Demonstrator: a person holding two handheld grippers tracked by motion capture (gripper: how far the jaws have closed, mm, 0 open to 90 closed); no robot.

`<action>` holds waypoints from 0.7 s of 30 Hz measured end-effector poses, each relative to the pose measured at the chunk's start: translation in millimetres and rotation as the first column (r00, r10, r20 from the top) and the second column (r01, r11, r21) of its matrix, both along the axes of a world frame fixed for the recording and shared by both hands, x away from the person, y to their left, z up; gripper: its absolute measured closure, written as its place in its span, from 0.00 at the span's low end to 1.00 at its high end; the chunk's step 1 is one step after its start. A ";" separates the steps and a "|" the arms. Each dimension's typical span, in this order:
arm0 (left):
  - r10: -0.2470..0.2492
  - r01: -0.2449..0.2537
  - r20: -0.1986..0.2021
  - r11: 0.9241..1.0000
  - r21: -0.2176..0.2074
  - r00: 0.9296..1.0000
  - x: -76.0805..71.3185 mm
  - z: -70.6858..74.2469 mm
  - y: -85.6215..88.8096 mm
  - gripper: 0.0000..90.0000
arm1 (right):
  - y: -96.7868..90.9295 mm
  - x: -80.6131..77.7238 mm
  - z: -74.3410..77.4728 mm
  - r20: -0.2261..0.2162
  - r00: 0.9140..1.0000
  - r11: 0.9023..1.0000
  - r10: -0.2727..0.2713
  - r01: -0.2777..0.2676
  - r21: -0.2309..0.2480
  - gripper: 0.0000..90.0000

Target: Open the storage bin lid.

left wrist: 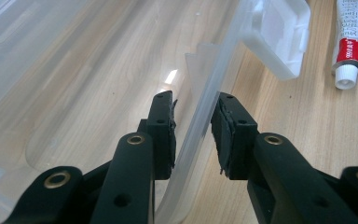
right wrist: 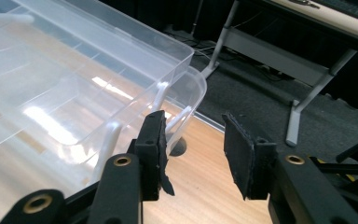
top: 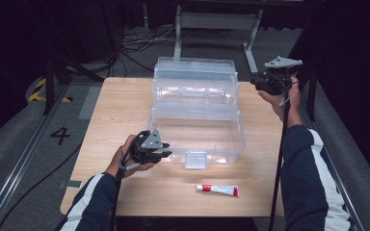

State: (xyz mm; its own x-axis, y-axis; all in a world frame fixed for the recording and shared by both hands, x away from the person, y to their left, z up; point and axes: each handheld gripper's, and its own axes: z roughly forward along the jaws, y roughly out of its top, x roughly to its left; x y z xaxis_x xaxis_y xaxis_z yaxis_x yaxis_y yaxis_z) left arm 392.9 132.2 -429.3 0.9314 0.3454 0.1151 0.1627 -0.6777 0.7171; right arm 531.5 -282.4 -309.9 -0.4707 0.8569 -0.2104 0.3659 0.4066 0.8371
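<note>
Storage box mid-table, lid swung back (so seemingly already opened), front wall pinched between left gripper jaws, right gripper beside far corner with jaws apart and empty, tube near front edge not yet stowed.

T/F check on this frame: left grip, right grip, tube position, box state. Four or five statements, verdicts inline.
1. The left gripper has the clear box's front wall between its jaws. True.
2. The right gripper is clamped on the box. False: its jaws stand open beside the box's far corner, nothing between them.
3. The red-and-white tube lies inside the box. False: it lies on the table, in front of the box.
4. The box is open. True.
</note>
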 end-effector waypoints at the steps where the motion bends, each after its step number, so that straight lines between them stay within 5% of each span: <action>1: -0.003 0.003 -0.001 1.000 0.001 1.000 0.5 0.1 0.2 0.78 | -0.8 -3.9 0.3 -0.013 1.000 1.000 0.000 0.001 0.005 0.64; 21: 0.000 -0.001 -0.022 1.000 -0.015 1.000 1.8 0.4 1.3 0.78 | 11.0 -58.1 5.4 0.005 0.990 0.990 0.140 -0.140 -0.035 0.60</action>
State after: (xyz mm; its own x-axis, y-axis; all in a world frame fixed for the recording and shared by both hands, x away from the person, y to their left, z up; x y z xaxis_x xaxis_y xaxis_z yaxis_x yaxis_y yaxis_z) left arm 394.7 133.5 -428.8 0.9334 0.3476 0.0897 0.1788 -0.6669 0.7233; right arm 473.4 -271.3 -304.6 -0.5839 0.7747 -0.2427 0.2972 0.4822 0.8241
